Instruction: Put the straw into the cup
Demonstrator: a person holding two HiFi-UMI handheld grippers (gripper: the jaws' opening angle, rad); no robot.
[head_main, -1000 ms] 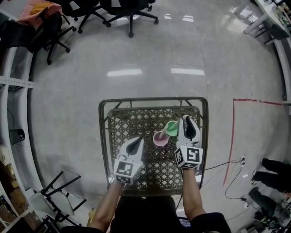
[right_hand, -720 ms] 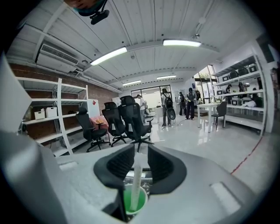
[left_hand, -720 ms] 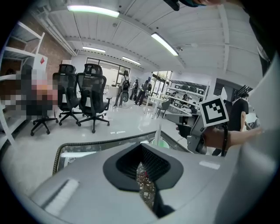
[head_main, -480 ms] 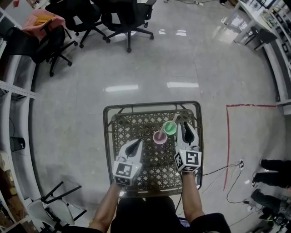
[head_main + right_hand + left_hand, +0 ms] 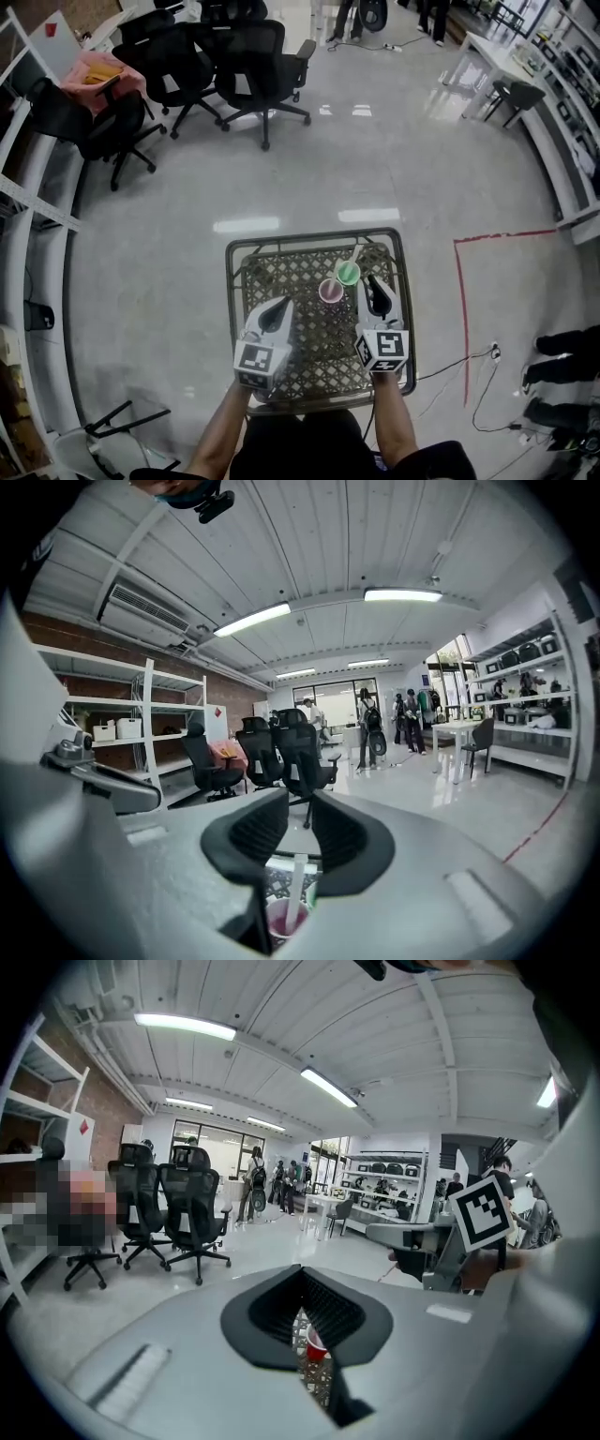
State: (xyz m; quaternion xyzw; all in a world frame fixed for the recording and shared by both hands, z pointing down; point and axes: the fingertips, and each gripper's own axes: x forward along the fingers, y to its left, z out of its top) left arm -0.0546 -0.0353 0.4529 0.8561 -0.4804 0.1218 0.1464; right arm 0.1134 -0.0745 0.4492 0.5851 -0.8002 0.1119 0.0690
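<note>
On the lattice-topped table (image 5: 232,281) a pink cup (image 5: 331,292) stands touching a green cup (image 5: 348,274). A white straw (image 5: 355,254) rises slanting over the green cup. In the right gripper view the straw (image 5: 296,885) has its foot in the pink cup (image 5: 281,918). My right gripper (image 5: 373,284) hangs just right of the cups, open and empty; the same gripper (image 5: 300,803) shows a clear gap. My left gripper (image 5: 278,307) hovers left of the pink cup, shut on nothing, its tips (image 5: 300,1274) meeting above a red-looking cup (image 5: 316,1346).
Black office chairs (image 5: 253,56) stand on the grey floor beyond the table. A red tape line (image 5: 458,300) runs along the floor at the right, with a cable (image 5: 450,361) beside it. A folded frame (image 5: 112,427) lies at the lower left.
Both grippers have lifted and drawn back toward the table's near edge. The right one has left the green cup's side. The cups and straw have stayed put.
</note>
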